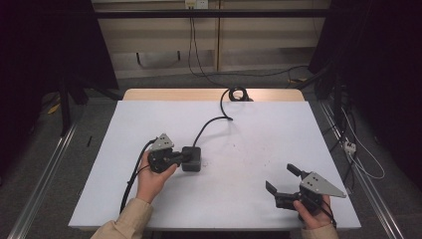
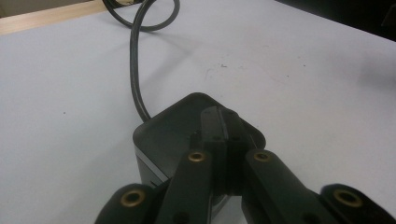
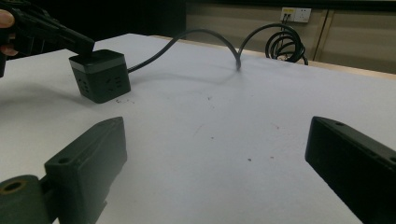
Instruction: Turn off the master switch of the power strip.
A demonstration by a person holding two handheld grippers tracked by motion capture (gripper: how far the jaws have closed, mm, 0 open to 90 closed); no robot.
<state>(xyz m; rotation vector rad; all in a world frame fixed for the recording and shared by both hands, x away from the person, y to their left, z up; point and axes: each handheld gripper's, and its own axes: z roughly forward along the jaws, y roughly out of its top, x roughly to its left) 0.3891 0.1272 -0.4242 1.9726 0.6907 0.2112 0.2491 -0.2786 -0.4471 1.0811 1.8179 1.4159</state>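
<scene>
Left tool (image 1: 185, 157) pressed together, tips resting on top of black socket cube (image 1: 192, 160) mid-bench (image 1: 259, 149); cube's cord (image 1: 211, 123) trails back. Right tool (image 1: 281, 180) spread, idle near bench's front edge. Work seems early.

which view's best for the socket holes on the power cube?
Right gripper view: the power cube shows a side face with its socket holes. The high view has it small and dark; the left gripper view sees mainly its top, under the left gripper.
</scene>
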